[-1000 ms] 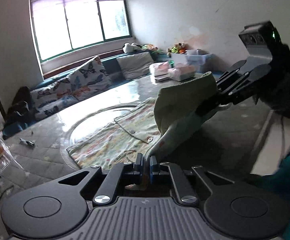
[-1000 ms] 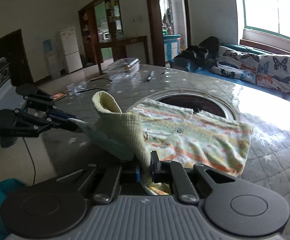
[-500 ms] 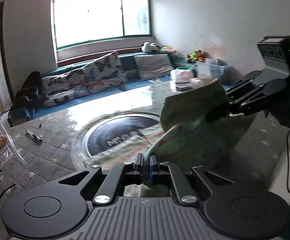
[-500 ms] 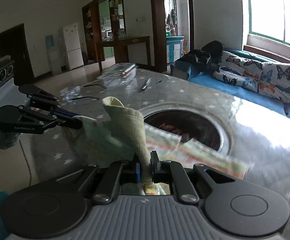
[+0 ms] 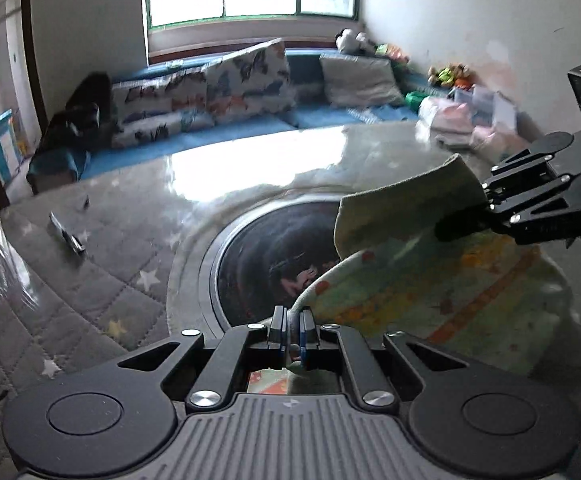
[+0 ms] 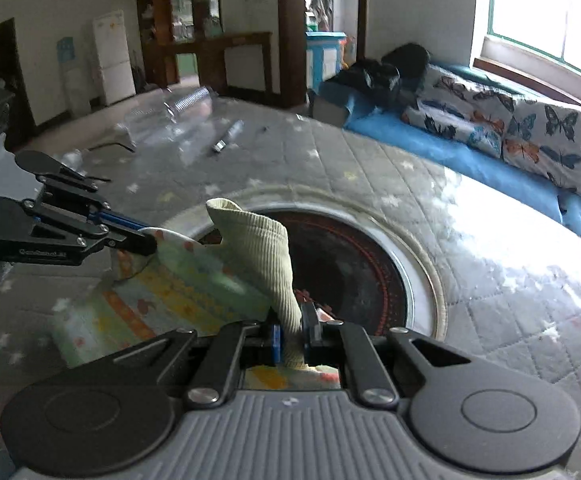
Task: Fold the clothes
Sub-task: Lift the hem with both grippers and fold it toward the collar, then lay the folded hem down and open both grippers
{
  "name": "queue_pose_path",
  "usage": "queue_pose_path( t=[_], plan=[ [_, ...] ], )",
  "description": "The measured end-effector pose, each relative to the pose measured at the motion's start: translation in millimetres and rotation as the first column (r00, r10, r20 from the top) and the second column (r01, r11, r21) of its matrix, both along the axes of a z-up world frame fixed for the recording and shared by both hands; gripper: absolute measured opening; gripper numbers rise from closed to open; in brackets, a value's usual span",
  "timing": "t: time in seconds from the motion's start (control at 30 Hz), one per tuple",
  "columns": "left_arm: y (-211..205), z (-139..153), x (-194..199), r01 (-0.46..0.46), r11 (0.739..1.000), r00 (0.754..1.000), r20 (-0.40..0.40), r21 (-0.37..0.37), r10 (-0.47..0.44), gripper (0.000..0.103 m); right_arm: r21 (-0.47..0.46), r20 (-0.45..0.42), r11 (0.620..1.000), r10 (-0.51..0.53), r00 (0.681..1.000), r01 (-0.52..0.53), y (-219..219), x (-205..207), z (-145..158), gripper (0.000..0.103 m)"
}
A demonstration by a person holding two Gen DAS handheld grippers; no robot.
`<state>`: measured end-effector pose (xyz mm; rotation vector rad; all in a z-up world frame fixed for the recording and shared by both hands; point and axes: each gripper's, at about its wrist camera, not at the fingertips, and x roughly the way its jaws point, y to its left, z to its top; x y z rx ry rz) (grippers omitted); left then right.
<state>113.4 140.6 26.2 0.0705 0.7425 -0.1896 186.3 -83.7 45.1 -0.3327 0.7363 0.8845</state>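
A small pale-green garment (image 5: 430,292) with orange and yellow print and a ribbed cuff (image 6: 258,244) hangs between my two grippers above the quilted table. My left gripper (image 5: 292,326) is shut on one printed edge of it. My right gripper (image 6: 290,332) is shut on the ribbed cuff. The right gripper also shows at the right of the left wrist view (image 5: 462,226), and the left gripper shows at the left of the right wrist view (image 6: 146,242). The garment's lower part drapes on the table near the front edge.
The table (image 5: 122,292) has a grey star-quilted cover and a round dark glass inset (image 6: 354,268) in its middle. A small marker-like object (image 5: 66,236) and a clear plastic box (image 6: 178,108) lie on it. A blue couch with butterfly cushions (image 5: 230,88) stands behind.
Both grippers have pulled the garment off the round inset towards the near edge of the table. The inset, covered a second ago, now shows bare.
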Motion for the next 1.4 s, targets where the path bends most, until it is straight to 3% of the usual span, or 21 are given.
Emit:
queue_pose_path(
  t=[0.1,0.17,0.23,0.4,0.47,0.63,0.77,0.87,0.93,1.13,1.3,1.37,1.4],
  plan=[
    [4.6,-10.5,10.1,-0.027,1.000,0.999,-0.032,-0.013,0.027,0.007,-0.007,-0.022,0.999,-0.033,0.999,0.032,5.2,9.1,-18.1,0.011],
    [7.0,-14.9,13.1,-0.047,0.999,0.998,-0.048,-0.022,0.046,0.008,0.001,-0.034,0.998,-0.062,0.998,0.062,5.6,15.2,-27.1,0.021],
    [9.2,-17.6,15.3,-0.067,0.997,0.996,-0.059,-0.029,0.066,0.011,0.015,-0.033,0.996,-0.086,0.996,0.087,3.9,18.4,-30.8,0.024],
    [12.3,-16.6,17.6,-0.106,0.994,0.993,-0.061,-0.027,0.104,0.020,0.022,0.027,0.990,-0.138,0.990,0.137,-5.9,13.6,-23.3,0.039],
    [15.3,-15.9,20.1,-0.125,0.992,0.991,-0.060,-0.025,0.123,0.022,0.028,0.055,0.987,-0.159,0.986,0.158,-12.8,8.4,-16.6,0.050],
    [25.1,-13.0,21.6,-0.218,0.976,0.975,-0.053,-0.012,0.217,0.023,0.075,0.040,0.983,-0.171,0.984,0.168,-30.0,-13.5,-5.1,0.062],
    [24.9,-2.7,11.1,-0.244,0.968,0.970,-0.030,-0.056,0.243,0.023,0.123,-0.046,0.978,-0.165,0.985,0.169,-45.8,-30.3,-10.0,0.062],
    [8.9,6.2,0.6,-0.197,0.975,0.980,-0.007,-0.099,0.197,0.023,0.126,-0.093,0.974,-0.175,0.980,0.186,-52.4,-33.9,-18.1,0.062],
    [-6.0,9.0,-2.1,-0.153,0.980,0.988,-0.003,-0.124,0.154,0.023,0.116,-0.104,0.971,-0.196,0.975,0.208,-54.9,-29.5,-24.4,0.061],
    [-20.5,-2.3,10.1,-0.141,0.979,0.990,-0.038,-0.149,0.137,0.023,0.120,-0.101,0.942,-0.303,0.948,0.313,-64.6,-7.4,-32.1,0.054],
    [-31.9,-12.2,20.6,-0.135,0.977,0.990,-0.068,-0.168,0.125,0.023,0.119,-0.095,0.937,-0.318,0.943,0.328,-58.2,-2.5,-34.8,0.051],
    [-36.4,-16.2,24.7,-0.133,0.976,0.990,-0.079,-0.175,0.120,0.023,0.115,-0.096,0.937,-0.320,0.942,0.330,-54.2,-0.3,-36.7,0.034],
    [-38.7,-18.2,26.8,-0.131,0.975,0.989,-0.085,-0.179,0.118,0.023,0.113,-0.097,0.937,-0.322,0.942,0.331,-52.2,0.8,-37.6,0.033]
  ],
)
